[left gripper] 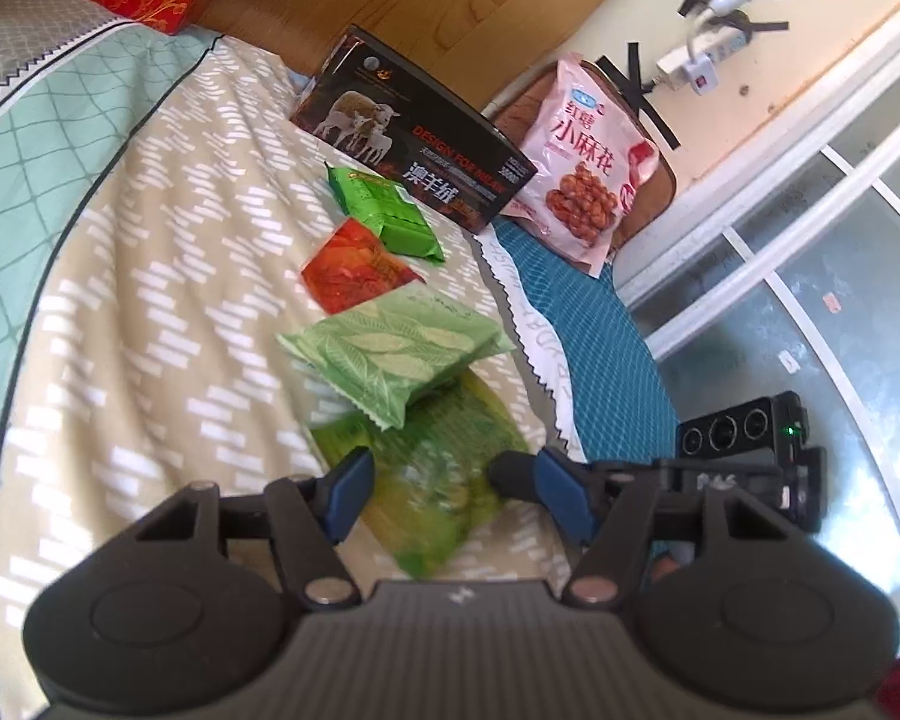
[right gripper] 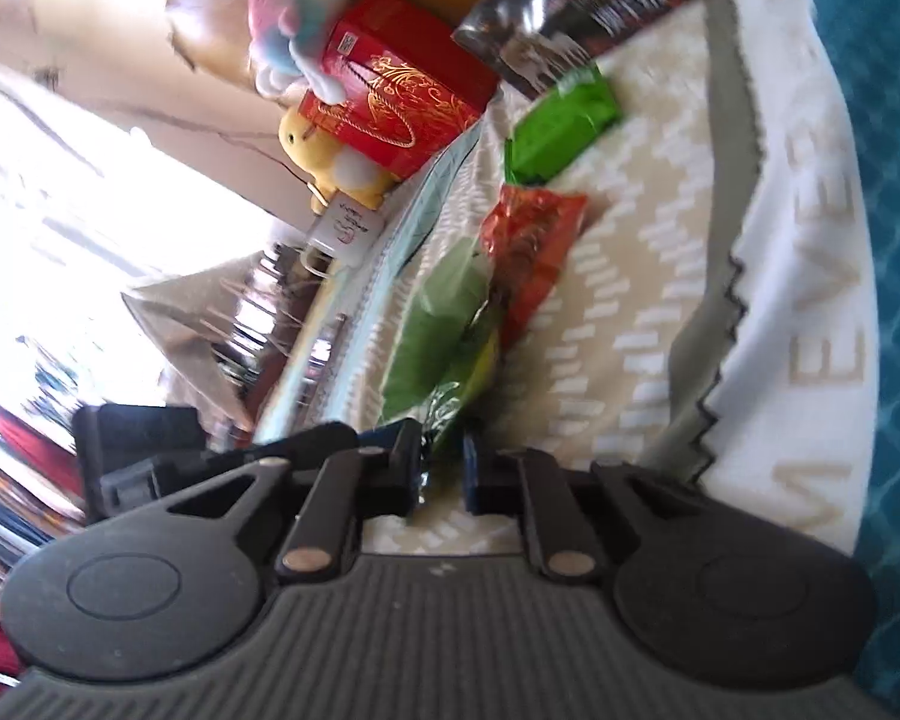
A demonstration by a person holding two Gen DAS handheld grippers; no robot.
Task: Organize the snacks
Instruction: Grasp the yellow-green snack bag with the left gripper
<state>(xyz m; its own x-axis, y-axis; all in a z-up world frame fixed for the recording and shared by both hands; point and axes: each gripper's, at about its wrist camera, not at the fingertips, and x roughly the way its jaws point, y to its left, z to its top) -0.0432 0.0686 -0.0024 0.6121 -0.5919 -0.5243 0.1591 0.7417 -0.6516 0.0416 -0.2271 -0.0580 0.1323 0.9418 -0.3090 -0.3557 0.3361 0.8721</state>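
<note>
Right tongs (right gripper: 441, 471): pinched shut on the crinkled edge of a yellow-green packet (left gripper: 432, 492), their fingers nearly meeting over the thin wrapper.
Left tongs (left gripper: 444, 489): half-open, hovering over the same packet with a pad on either side; nothing gripped.
Why the hold: an edge grip suits a flat, slippery sachet, probably to drag or lift it clear of the pale leaf-print packet (left gripper: 396, 354) that overlaps its far end.
Snack row: four packets lie in a rough line on the bed (left gripper: 150, 312), running from the tongs toward the headboard end — yellow-green, leaf-print, red-orange packet (left gripper: 354, 267), bright green packet (left gripper: 390, 213).
Containers: a dark box printed with sheep (left gripper: 417, 138) stands at the end of the row; whether it is open or holds anything cannot be told.
Further snack: a pink bag of fried twists (left gripper: 588, 162) leans beyond the box, off the bedspread.
Gift bag: a red-and-gold bag (right gripper: 399, 90) sits near the wall, contents hidden.
Task stage: seemingly early, with the packets loose on the bed.
</note>
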